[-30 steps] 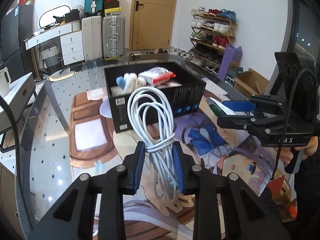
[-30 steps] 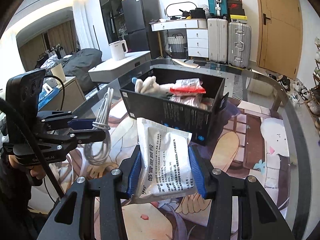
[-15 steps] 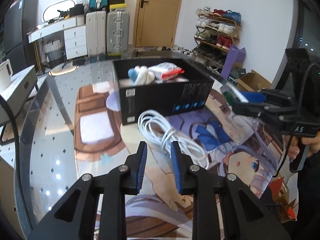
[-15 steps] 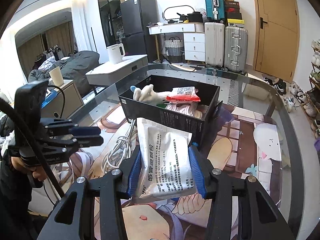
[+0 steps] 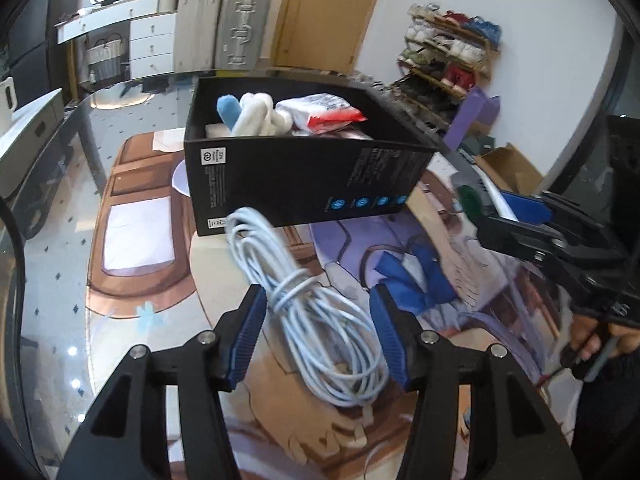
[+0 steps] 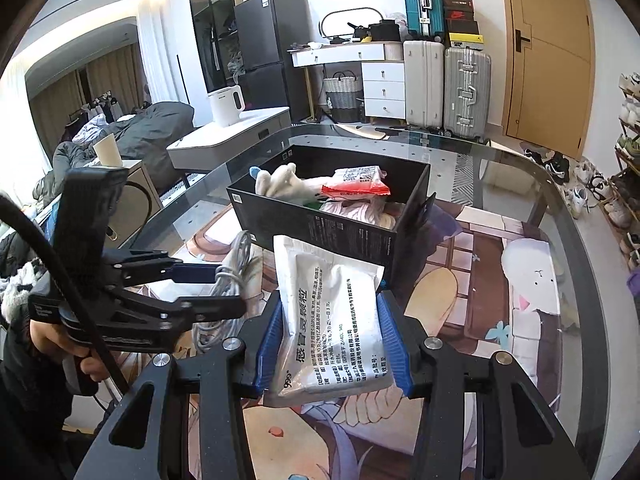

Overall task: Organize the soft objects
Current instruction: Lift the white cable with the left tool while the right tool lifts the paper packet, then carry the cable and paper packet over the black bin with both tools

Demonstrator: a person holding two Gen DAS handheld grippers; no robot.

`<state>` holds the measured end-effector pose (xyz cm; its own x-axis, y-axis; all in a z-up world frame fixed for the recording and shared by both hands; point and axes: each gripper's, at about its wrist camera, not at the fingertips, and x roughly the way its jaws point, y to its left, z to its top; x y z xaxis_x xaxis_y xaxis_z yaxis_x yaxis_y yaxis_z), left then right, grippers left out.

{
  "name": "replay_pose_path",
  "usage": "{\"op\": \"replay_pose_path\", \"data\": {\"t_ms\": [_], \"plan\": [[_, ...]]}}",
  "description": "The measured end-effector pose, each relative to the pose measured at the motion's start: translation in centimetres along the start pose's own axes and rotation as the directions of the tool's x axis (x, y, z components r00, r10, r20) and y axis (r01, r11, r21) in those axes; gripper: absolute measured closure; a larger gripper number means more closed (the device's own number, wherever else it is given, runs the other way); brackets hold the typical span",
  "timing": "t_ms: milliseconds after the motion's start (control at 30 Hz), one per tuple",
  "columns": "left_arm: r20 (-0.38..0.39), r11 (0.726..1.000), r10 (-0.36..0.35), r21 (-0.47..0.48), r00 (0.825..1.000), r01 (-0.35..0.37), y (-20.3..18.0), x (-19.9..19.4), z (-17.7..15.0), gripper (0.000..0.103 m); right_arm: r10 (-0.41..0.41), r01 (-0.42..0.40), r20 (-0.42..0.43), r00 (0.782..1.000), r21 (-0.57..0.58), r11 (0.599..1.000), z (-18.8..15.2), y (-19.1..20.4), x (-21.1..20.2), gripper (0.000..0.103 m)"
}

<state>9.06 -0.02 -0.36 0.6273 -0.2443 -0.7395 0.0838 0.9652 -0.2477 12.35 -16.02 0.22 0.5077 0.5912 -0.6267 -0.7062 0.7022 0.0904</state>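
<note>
White coiled cable lies on the printed mat between our left gripper's opening jaws, pads clear of it. At twelve o'clock the black cardboard box, holding a plush toy and packets, blocks the way. Our right gripper pinches a white sachet just short of that box.
</note>
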Motion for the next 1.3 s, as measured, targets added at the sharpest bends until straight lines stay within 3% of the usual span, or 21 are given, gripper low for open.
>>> {"op": "replay_pose_path", "data": {"t_ms": [300, 433, 533, 933, 1300], "plan": [[-0.037, 0.998, 0.067, 0.0, 0.997, -0.067, -0.7, 1.9, 0.7, 0.051, -0.009, 0.009, -0.008, 1.0, 0.019, 1.0, -0.3, -0.9, 0.1, 0.056], [-0.021, 0.997, 0.076, 0.016, 0.997, -0.075, -0.6, 1.8, 0.4, 0.072, -0.007, 0.008, -0.01, 1.0, 0.023, 1.0, -0.4, -1.0, 0.2, 0.056], [-0.009, 0.998, 0.061, 0.02, 0.998, -0.061, -0.4, 1.4, 0.0, 0.075, -0.008, 0.008, -0.015, 1.0, 0.022, 1.0, -0.5, -0.9, 0.3, 0.056], [0.068, 1.0, 0.009, 0.023, 0.998, -0.011, 0.5, -2.0, -0.9, 0.075, 0.001, -0.002, 0.014, 1.0, 0.011, 1.0, 0.1, -0.3, -0.1, 0.056], [0.191, 1.0, -0.013, 0.016, 0.981, 0.01, 1.1, -6.9, 1.8, 0.075, 0.002, -0.002, 0.06, 0.998, 0.002, 1.0, 2.2, 0.5, -1.0, 0.056]]}}
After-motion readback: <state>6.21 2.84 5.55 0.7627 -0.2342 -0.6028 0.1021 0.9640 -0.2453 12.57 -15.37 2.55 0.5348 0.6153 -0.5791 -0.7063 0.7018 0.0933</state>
